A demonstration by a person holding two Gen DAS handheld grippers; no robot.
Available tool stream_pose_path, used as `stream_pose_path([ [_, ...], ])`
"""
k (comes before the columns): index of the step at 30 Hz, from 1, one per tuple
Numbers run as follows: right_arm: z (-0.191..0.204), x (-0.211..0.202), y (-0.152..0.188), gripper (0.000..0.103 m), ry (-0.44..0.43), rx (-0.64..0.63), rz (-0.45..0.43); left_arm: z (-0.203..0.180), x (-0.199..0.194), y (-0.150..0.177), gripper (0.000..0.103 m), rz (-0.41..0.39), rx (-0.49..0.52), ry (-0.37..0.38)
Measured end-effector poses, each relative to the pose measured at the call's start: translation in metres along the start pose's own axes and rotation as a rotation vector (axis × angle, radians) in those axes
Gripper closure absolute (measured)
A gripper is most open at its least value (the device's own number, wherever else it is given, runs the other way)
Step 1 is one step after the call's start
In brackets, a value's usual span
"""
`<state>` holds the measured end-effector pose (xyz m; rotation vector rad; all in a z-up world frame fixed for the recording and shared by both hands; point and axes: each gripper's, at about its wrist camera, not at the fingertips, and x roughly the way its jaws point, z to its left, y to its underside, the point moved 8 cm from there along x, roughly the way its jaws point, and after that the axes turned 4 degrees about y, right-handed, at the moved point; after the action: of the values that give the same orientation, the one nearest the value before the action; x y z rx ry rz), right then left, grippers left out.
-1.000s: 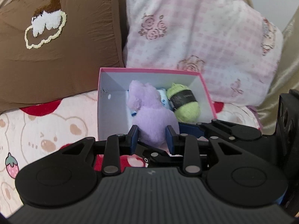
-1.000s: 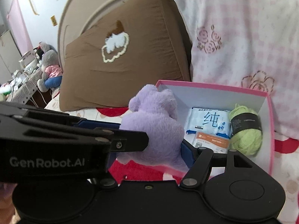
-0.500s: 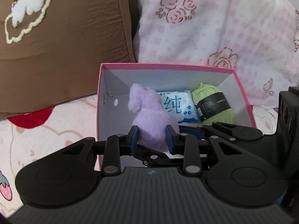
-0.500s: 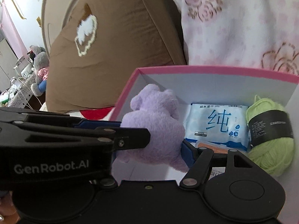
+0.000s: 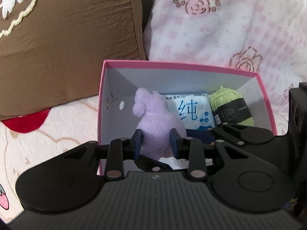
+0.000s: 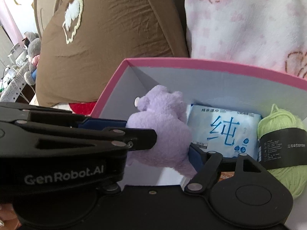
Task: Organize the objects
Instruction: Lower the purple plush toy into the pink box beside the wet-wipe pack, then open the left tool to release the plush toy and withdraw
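A purple plush toy (image 5: 157, 122) hangs inside the pink-rimmed box (image 5: 180, 65), near its left wall. My left gripper (image 5: 156, 140) is shut on the toy's lower body. My right gripper (image 6: 153, 153) also has the toy between its jaws, which are opening. Its one visible blue pad (image 6: 193, 153) still lies against the fur, and its other finger is hidden behind the left gripper. In the box (image 6: 211, 68) lie a blue-and-white wipes pack (image 6: 224, 132), a green yarn ball (image 6: 278, 120) and an orange packet (image 6: 224, 176).
A brown pillow (image 5: 67, 38) and a pink floral pillow (image 5: 230, 28) lean behind the box. The box rests on a bear-print bedsheet (image 5: 48, 143). A grey stuffed toy (image 6: 33, 46) sits far off to the left by a desk.
Both grippers have come down and forward with the purple toy, from above the box's front edge into the box. The box and its contents now look larger and closer.
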<state>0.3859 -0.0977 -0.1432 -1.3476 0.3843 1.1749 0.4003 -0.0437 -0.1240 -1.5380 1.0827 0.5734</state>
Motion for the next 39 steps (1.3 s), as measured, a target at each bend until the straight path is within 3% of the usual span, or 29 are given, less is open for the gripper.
stream_pose_path([
  [5, 0.001, 0.004, 0.006, 0.02, -0.003, -0.03, 0.037, 0.001, 0.006, 0.003, 0.075, 0.016, 0.008, -0.005],
  [8, -0.002, 0.007, 0.009, 0.02, 0.062, -0.038, 0.052, 0.0, 0.01, 0.005, 0.079, 0.014, 0.002, -0.024],
  [10, -0.001, 0.007, 0.011, 0.02, 0.061, -0.049, 0.062, 0.0, 0.012, 0.006, 0.079, 0.005, -0.001, -0.025],
  [17, 0.002, -0.003, 0.019, 0.02, 0.076, -0.106, 0.046, 0.002, 0.018, 0.011, 0.08, -0.014, -0.016, -0.02],
  [19, 0.01, -0.008, 0.021, 0.026, 0.051, -0.15, 0.024, 0.003, 0.018, 0.011, 0.081, -0.021, -0.018, -0.015],
  [21, 0.013, -0.006, 0.023, 0.043, 0.048, -0.15, 0.042, 0.004, 0.017, 0.011, 0.081, -0.024, -0.032, -0.007],
  [27, 0.02, 0.009, 0.029, 0.073, 0.136, -0.179, 0.073, 0.008, 0.011, 0.012, 0.081, -0.046, -0.027, -0.021],
  [31, 0.019, 0.008, 0.029, 0.078, 0.175, -0.174, 0.031, 0.018, 0.006, 0.013, 0.08, -0.052, -0.04, -0.027],
  [39, 0.01, -0.018, 0.028, 0.077, 0.151, -0.119, -0.03, 0.023, -0.012, 0.019, 0.08, -0.048, -0.038, -0.013],
])
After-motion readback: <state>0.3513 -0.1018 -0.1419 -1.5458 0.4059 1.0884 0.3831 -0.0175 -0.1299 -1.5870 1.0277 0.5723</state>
